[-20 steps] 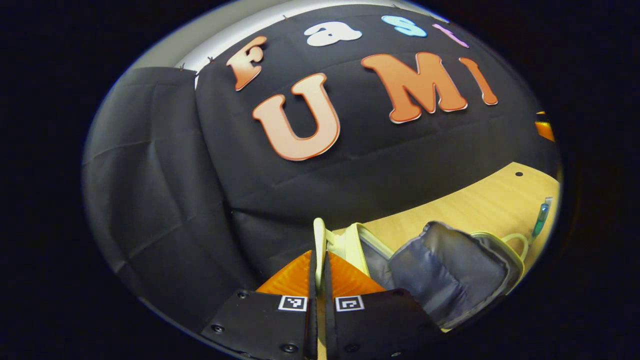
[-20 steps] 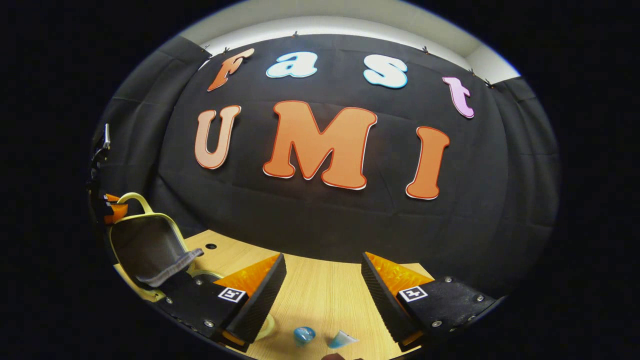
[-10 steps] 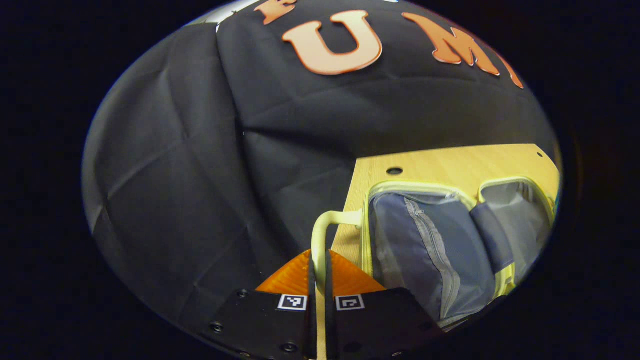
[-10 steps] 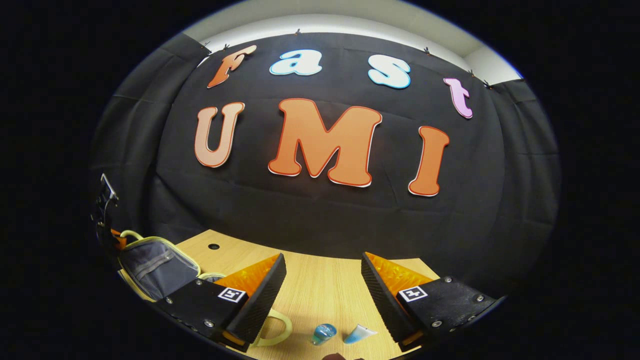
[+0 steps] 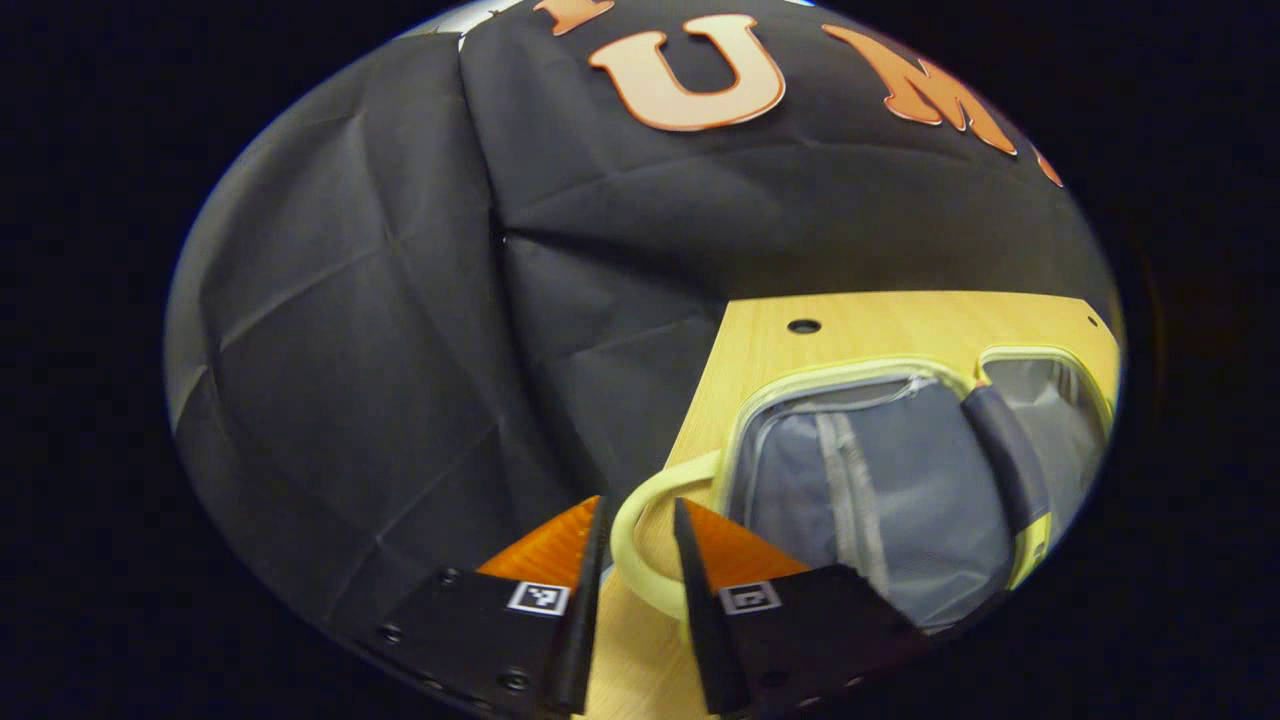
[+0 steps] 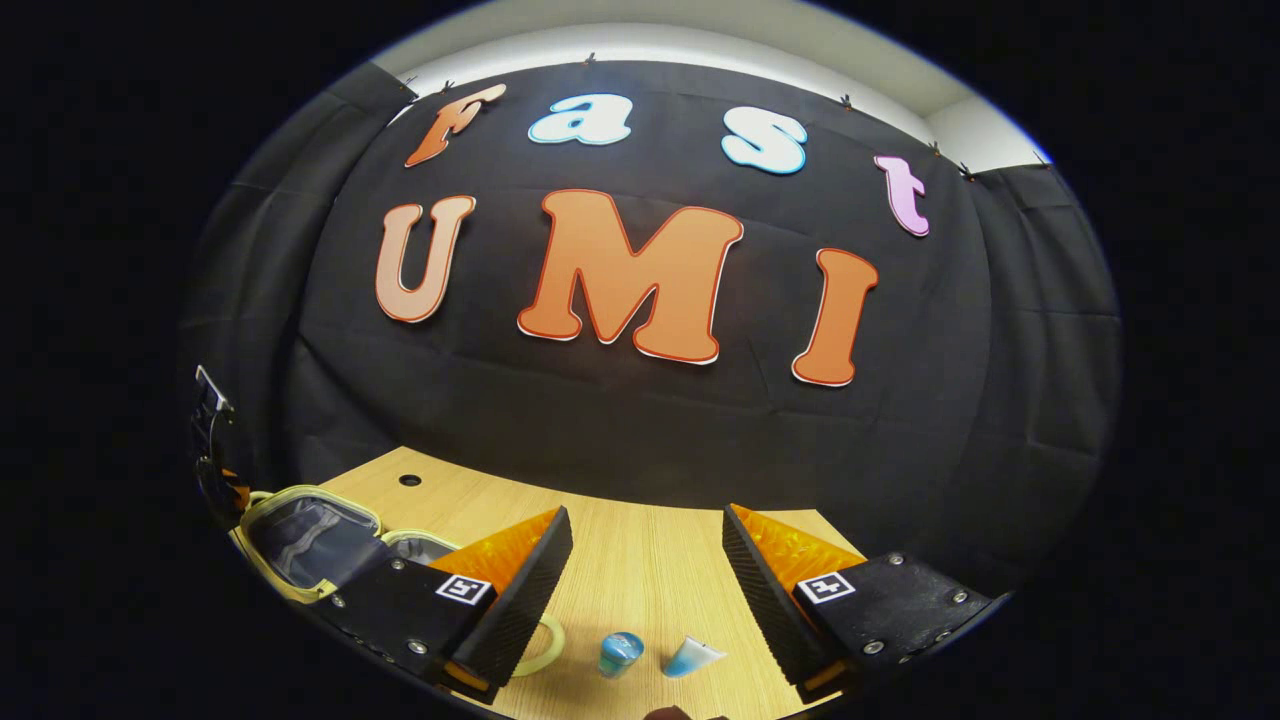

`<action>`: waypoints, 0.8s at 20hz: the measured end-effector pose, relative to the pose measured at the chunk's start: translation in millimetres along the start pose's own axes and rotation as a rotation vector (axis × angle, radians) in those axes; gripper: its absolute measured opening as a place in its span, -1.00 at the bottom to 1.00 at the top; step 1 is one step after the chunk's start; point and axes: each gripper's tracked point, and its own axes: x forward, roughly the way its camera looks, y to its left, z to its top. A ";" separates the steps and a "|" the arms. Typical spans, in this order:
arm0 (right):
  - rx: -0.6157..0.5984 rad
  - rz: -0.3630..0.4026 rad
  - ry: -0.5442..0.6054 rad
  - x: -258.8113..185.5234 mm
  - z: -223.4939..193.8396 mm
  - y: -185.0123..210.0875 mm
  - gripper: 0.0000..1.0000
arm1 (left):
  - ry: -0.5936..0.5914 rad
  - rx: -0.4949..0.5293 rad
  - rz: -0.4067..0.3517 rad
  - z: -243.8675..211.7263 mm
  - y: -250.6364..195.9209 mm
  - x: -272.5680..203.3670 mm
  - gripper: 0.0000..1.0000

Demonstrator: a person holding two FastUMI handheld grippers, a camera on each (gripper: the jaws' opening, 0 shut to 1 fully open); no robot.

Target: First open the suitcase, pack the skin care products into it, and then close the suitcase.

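The small suitcase (image 5: 880,480) lies open on the wooden table (image 5: 900,315), its pale yellow rim around a grey lining with a zip pocket. The lid's pale yellow handle (image 5: 628,545) loops between the fingers of my left gripper (image 5: 640,505), which is open with gaps on both sides. In the right gripper view the suitcase (image 6: 310,540) is at the far left. My right gripper (image 6: 645,515) hangs open above the table. Below it lie a blue-capped bottle (image 6: 620,652) and a small blue tube (image 6: 690,657).
A second yellow handle loop (image 6: 545,650) lies on the table beside my right gripper's left finger. The table (image 6: 640,560) has a round hole (image 6: 410,480) near its back corner. Black cloth closes the booth right behind the table.
The suitcase lid has come down flat onto the table. My left gripper has opened and let go of the handle. The right gripper has barely moved.
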 end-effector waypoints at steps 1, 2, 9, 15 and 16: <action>-0.003 0.003 -0.001 0.4 -1.1 -2.5 0.91 | -0.038 0.013 -0.003 12.2 -8.5 -7.7 0.01; -0.005 0.003 -0.003 0.0 -1.9 -6.1 0.91 | -0.078 0.031 -0.013 27.9 -17.4 -16.5 0.28; 0.024 0.024 0.002 2.3 -10.2 -32.2 0.91 | -0.271 0.034 -0.135 110.1 -103.6 -85.7 0.77; 0.049 0.053 0.031 -0.2 -26.6 -51.8 0.91 | -0.385 0.033 -0.259 143.9 -196.3 -136.8 0.95; 0.050 0.058 0.039 0.3 -30.0 -54.0 0.91 | -0.390 0.030 -0.284 146.4 -213.4 -145.2 0.95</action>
